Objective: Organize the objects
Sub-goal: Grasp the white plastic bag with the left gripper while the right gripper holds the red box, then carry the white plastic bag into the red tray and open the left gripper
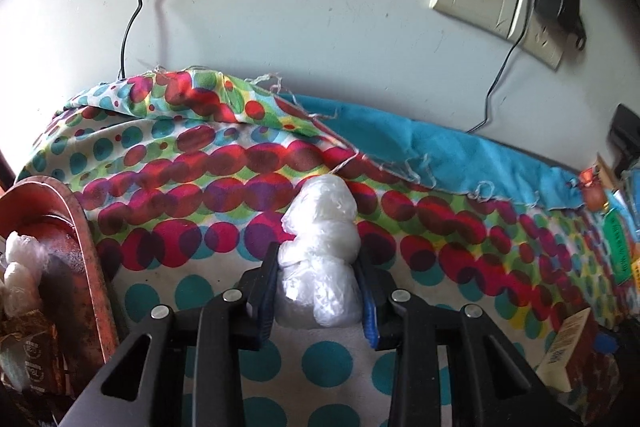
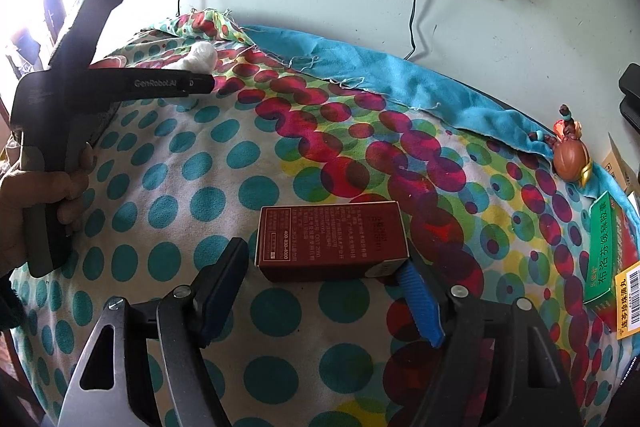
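- Plastic-wrapped bundle sits between the left tongs, both pads pressed to its sides: gripped, probably for transfer to the rusty tray at left, which already has similar bundles.
- Right tongs spread wide, straddling the near end of the dark red box; not yet clamped.
- Only the right view shows the hand holding the left tool, plus green box and figurine far right on the worktop.
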A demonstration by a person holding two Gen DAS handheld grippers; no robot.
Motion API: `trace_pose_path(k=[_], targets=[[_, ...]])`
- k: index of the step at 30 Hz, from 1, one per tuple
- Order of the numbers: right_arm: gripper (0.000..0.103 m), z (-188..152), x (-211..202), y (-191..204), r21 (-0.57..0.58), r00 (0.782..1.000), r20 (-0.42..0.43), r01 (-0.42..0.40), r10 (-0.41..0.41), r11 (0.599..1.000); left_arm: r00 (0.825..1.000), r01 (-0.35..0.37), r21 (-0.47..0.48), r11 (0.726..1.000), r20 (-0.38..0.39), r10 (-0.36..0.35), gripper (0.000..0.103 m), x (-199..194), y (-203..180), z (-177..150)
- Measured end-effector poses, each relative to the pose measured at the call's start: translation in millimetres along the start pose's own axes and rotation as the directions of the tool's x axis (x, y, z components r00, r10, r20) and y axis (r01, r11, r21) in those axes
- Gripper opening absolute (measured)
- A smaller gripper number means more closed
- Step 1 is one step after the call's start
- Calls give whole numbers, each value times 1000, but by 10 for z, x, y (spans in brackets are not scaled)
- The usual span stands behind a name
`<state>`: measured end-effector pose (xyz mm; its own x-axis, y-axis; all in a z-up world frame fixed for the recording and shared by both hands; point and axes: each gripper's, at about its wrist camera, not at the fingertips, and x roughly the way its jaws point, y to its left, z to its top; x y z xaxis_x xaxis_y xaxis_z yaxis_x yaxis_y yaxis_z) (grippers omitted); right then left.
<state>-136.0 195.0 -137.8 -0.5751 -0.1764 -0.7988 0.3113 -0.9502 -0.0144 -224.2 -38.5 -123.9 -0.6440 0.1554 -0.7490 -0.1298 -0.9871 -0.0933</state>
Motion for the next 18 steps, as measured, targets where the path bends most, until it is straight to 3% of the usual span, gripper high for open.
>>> trace_pose_path(k=[3, 9, 18], targets=[[71, 4, -4, 0, 0, 1000, 0, -1, 1, 1000, 1000, -2, 12, 1000, 29, 2, 34, -55, -33, -1], [71, 14, -11, 5, 1, 1000, 0, -2, 2, 1000, 997, -71, 78, 994, 37, 68, 34, -56, -199, -20], [71, 32, -13, 10, 1, 1000, -1, -2, 2, 1000, 999, -52, 91, 995, 9, 52, 34, -347, -362, -368]])
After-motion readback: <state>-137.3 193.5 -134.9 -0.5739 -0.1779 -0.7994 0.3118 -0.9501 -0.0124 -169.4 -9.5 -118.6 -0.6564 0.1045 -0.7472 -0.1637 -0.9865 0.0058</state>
